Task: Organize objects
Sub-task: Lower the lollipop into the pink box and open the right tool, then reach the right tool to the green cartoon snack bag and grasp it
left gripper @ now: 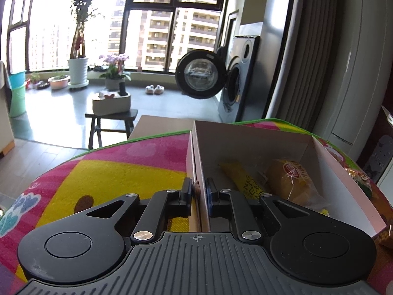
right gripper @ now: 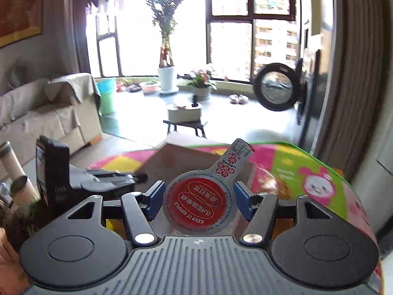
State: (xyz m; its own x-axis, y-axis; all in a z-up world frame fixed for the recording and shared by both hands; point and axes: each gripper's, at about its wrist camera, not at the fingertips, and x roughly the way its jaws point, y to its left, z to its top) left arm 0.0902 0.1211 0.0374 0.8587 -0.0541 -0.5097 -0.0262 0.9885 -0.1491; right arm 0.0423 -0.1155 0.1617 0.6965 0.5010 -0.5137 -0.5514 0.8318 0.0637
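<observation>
My left gripper [left gripper: 199,194] is shut on the left wall of an open cardboard box [left gripper: 245,145] that stands on a colourful play mat [left gripper: 110,172]. Inside the box lie a long yellow packet [left gripper: 242,179] and a wrapped yellow bun [left gripper: 294,182]. In the right wrist view, my right gripper [right gripper: 199,201] is shut on a small sealed cup [right gripper: 197,205] with a red and silver foil lid and a pull tab, held above the near side of the box [right gripper: 176,157]. The left gripper [right gripper: 108,177] shows at the box's left edge.
A glossy snack packet [left gripper: 361,179] lies on the mat just right of the box. Beyond the mat are a dark stool carrying a white tray [left gripper: 111,103], a washing machine with its door open [left gripper: 201,73], and a covered sofa [right gripper: 49,113] at left.
</observation>
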